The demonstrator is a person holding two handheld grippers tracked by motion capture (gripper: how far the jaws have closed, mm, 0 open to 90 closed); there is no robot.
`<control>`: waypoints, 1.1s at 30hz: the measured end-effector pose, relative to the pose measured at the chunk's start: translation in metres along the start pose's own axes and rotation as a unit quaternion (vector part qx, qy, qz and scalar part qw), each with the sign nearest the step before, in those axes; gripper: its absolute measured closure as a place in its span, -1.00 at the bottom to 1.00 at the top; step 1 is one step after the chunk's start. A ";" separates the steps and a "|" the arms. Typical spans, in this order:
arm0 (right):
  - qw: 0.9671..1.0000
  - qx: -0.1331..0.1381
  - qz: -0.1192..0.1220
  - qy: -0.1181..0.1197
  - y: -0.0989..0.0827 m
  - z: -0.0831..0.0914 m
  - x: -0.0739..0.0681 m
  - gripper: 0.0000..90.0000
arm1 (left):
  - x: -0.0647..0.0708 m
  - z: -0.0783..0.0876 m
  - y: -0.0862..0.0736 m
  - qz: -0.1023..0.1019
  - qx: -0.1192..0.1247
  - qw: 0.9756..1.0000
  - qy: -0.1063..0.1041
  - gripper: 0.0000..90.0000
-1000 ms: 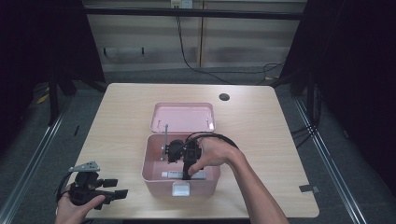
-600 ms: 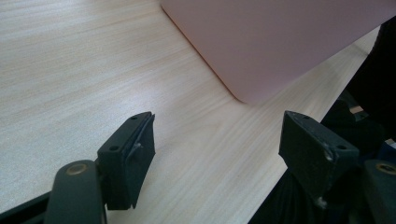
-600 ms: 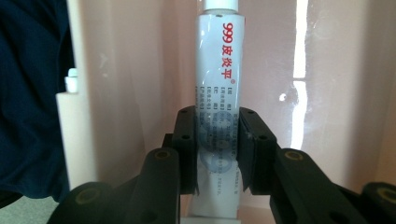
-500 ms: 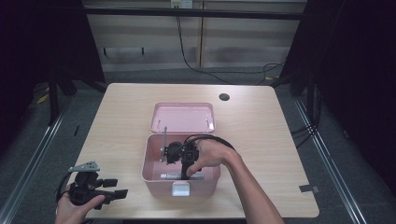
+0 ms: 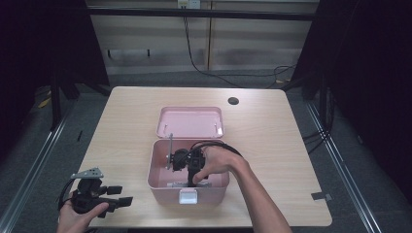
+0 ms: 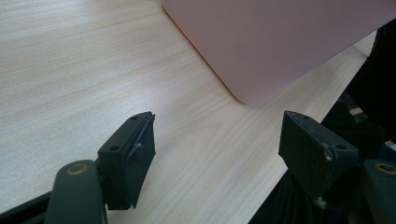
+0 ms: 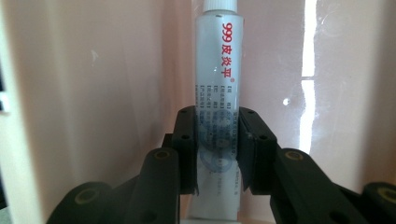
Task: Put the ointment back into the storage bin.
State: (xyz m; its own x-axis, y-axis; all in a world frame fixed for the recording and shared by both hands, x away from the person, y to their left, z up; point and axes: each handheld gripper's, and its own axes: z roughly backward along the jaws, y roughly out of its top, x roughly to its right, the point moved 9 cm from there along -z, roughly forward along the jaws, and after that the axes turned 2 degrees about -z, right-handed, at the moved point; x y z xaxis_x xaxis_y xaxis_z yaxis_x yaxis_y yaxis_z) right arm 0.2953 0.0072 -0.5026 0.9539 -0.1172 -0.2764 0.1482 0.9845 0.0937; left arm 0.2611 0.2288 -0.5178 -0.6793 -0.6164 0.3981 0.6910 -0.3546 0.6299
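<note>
A pink box [image 5: 160, 182] stands open on the table, its lid [image 5: 190, 121] lying flat behind it. My right gripper [image 5: 187, 167] reaches down inside the box. In the right gripper view its jaws are shut on a white ointment tube [image 7: 217, 98] with red print, cap pointing away, against the pink box floor [image 7: 93, 93]. My left gripper [image 5: 124, 195] rests at the table's front left, held in a hand, jaws wide open with nothing between them. The left gripper view shows the box's pink outer wall [image 6: 261, 42] ahead of its open jaws [image 6: 219, 149].
The wooden table [image 5: 121, 121] has a round dark cable hole [image 5: 233, 101] at the back right and a piece of dark tape [image 5: 318, 196] at the front right edge. A metal handle [image 5: 170, 145] rises at the box's left inner side. Dark floor surrounds the table.
The right hand and gripper have shifted slightly inside the box. The left gripper has stayed where it was.
</note>
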 end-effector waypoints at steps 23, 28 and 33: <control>0.999 -0.025 0.007 0.023 -0.001 -0.013 0.000 0.57 | -0.001 0.000 0.000 0.000 -0.001 1.000 0.003 -0.40; 0.999 -0.021 0.006 0.026 0.000 -0.017 0.000 0.57 | -0.001 -0.001 -0.001 0.000 -0.003 1.000 0.006 -0.40; 0.999 -0.031 0.007 0.026 -0.002 -0.017 0.000 0.57 | -0.001 0.000 -0.001 0.000 -0.003 1.000 0.005 -0.40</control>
State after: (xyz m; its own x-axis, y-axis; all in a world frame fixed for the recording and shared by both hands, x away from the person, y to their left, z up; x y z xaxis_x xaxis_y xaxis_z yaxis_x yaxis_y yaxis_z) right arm 0.2905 0.0075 -0.5188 0.9405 -0.0978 -0.3255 0.1166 0.9924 0.0388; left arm 0.2611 0.2293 -0.5188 -0.6768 -0.6234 0.3915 0.6925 -0.3589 0.6258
